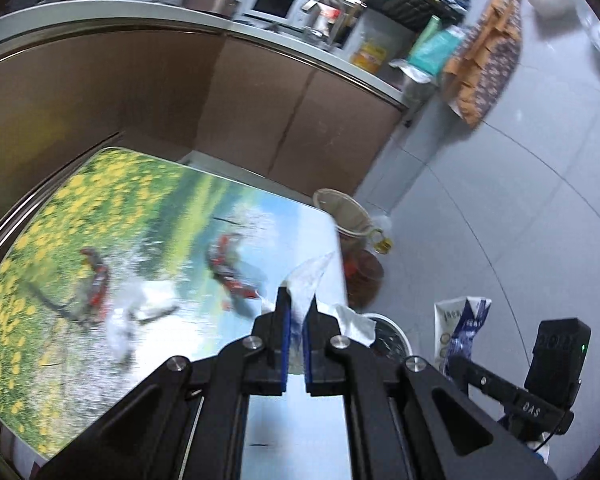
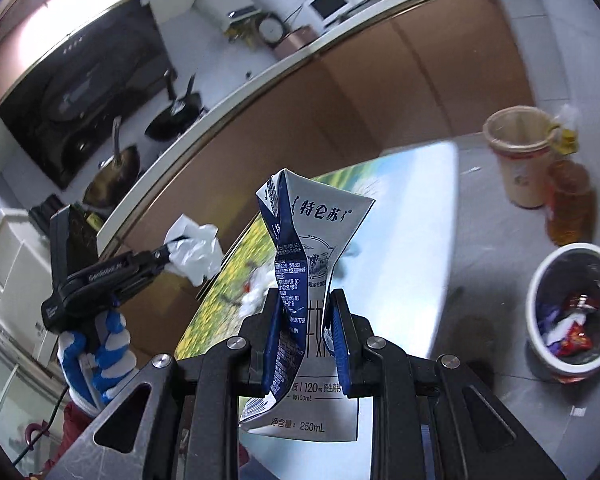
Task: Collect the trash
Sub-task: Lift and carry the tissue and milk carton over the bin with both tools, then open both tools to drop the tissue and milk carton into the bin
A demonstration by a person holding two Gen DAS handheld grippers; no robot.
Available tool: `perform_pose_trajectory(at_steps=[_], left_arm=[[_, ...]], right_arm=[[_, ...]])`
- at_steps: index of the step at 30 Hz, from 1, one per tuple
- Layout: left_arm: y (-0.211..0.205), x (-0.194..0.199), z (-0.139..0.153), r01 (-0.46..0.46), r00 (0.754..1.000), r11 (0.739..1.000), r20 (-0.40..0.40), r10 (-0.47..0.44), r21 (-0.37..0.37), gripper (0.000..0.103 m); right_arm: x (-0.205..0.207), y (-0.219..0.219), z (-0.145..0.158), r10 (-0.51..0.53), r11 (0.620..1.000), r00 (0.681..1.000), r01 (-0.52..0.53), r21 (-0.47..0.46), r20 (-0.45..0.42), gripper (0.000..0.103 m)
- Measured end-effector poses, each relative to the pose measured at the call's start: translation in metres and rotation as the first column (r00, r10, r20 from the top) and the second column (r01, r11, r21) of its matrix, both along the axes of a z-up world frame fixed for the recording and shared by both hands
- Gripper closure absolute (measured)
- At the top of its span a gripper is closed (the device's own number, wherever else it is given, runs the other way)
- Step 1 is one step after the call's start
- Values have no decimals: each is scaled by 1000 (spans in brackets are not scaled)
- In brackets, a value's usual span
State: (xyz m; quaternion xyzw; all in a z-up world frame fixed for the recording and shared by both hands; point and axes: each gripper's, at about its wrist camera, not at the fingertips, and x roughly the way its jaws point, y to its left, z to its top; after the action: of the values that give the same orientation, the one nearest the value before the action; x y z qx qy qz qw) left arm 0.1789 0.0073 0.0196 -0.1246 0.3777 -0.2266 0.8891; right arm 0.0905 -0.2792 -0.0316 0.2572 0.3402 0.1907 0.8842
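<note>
Crushed blue-and-white milk carton (image 2: 308,280): upright, clamped. Crumpled white tissue (image 2: 194,254): clamped, above the table. White trash bin (image 2: 540,344) on floor: holds wrappers.

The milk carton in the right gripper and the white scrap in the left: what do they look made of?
Milk carton: looks like coated paperboard with a smooth printed face, since it is crushed into sharp creases and holds them. White scrap: probably thin plastic film or wrapper, crinkled, slightly glossy and translucent at its edge in the left wrist view; tissue cannot be ruled out.
</note>
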Motion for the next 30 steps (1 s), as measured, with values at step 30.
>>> perform_pose_trajectory(at_steps=[30], left_arm=[[-352, 76, -161, 422, 874, 903, -300, -383, 78, 99]], right_arm=[[39, -217, -125, -464, 874, 864, 410, -261, -196, 79]])
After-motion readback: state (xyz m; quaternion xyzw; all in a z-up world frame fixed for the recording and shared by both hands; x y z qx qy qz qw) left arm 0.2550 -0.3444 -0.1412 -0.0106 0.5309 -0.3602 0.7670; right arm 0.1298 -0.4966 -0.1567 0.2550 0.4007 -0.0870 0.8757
